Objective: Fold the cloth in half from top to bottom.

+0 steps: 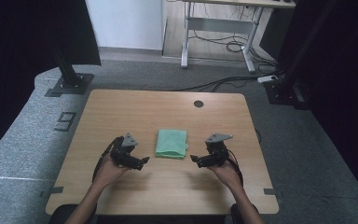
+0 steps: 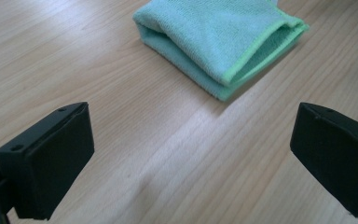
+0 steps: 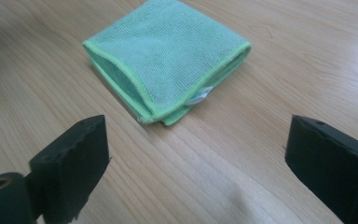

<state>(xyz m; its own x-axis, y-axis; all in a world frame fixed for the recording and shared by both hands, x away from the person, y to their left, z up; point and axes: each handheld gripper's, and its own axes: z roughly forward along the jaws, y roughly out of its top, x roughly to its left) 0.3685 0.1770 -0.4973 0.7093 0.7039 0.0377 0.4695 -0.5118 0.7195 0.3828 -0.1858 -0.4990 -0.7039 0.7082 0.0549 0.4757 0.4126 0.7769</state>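
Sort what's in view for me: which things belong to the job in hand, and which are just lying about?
In the job:
- folded green cloth, lying flat on the table, between the grippers
- left gripper, jaws open, nothing between them
- right gripper, jaws open, nothing between them

Just lying about:
- desk frame on the floor beyond the table
- loose cables under it

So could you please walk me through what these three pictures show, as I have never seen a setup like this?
A person sits at a wooden table, holding a hand-operated tool in each hand: the left gripper and the right gripper. One picture looks down from above. The other two come from cameras riding on each tool, looking along its black fingers. Between the tools lies a folded green cloth. Both tools are open and hold nothing; the cloth lies apart from them.
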